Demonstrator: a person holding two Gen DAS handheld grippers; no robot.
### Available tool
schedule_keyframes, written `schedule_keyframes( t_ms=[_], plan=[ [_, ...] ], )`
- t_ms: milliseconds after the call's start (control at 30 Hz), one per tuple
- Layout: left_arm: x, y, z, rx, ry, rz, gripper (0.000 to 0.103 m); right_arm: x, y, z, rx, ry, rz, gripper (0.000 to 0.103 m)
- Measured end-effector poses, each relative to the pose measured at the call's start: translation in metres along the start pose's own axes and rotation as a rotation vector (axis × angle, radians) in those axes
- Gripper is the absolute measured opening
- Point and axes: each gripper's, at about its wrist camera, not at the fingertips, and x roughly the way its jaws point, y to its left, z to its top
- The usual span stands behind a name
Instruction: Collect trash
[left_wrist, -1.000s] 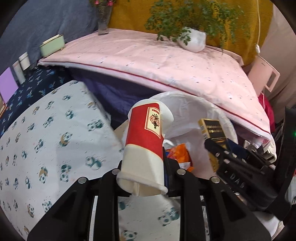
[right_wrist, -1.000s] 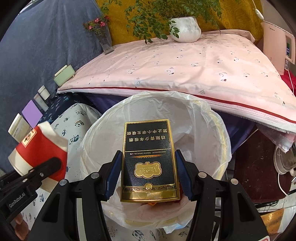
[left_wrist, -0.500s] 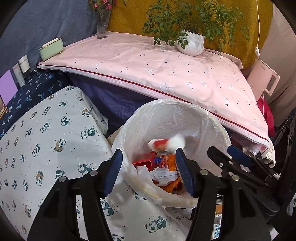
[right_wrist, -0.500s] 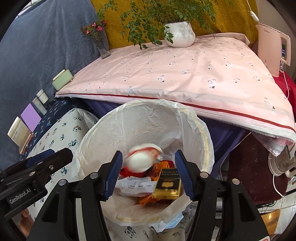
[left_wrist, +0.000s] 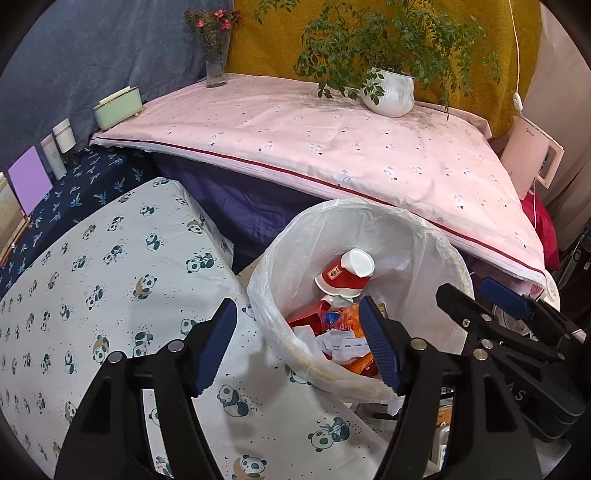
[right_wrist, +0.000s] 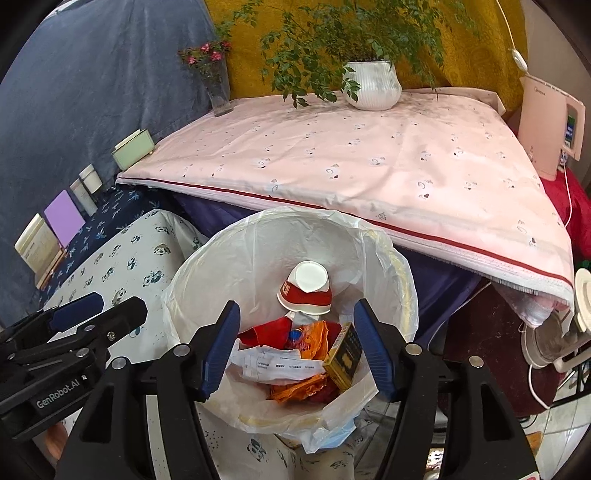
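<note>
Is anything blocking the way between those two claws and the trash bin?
Nothing visible does. Both the left gripper and right gripper hang open over the bin, whose mouth is uncovered; the cup already lies inside.

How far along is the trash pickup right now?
Done: the paper cup and black-and-gold box lie in the lined bin with other wrappers. In hand: nothing; the left tool and right tool, jaws just opening, are empty. Left: no loose trash is visible.

Left gripper (left_wrist: 299, 343) just opening, nothing between fingers; red-white paper cup (left_wrist: 345, 273) inside lined bin (left_wrist: 436, 236).
</note>
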Motion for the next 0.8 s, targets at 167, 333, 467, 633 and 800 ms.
schedule_keyframes(
  t_ms=[167, 333, 467, 633, 800],
  plan=[
    [-0.005, 0.001, -0.004, -0.001, -0.006, 0.017, 0.068, -0.006, 0.005, 0.0, -0.028, -0.003, -0.007, 0.064],
    [-0.009, 0.004, -0.008, -0.005, -0.01, 0.032, 0.069, -0.012, 0.011, 0.001, -0.057, -0.008, -0.016, 0.065],
    [-0.011, 0.008, -0.012, -0.012, -0.009, 0.039, 0.069, -0.015, 0.015, -0.001, -0.071, -0.009, -0.022, 0.069],
    [-0.014, 0.014, -0.018, -0.025, -0.012, 0.053, 0.076, -0.017, 0.018, -0.005, -0.083, -0.003, -0.021, 0.07],
    [-0.019, 0.021, -0.024, -0.038, -0.021, 0.064, 0.081, -0.017, 0.022, -0.008, -0.097, 0.008, -0.031, 0.074]
  ],
)
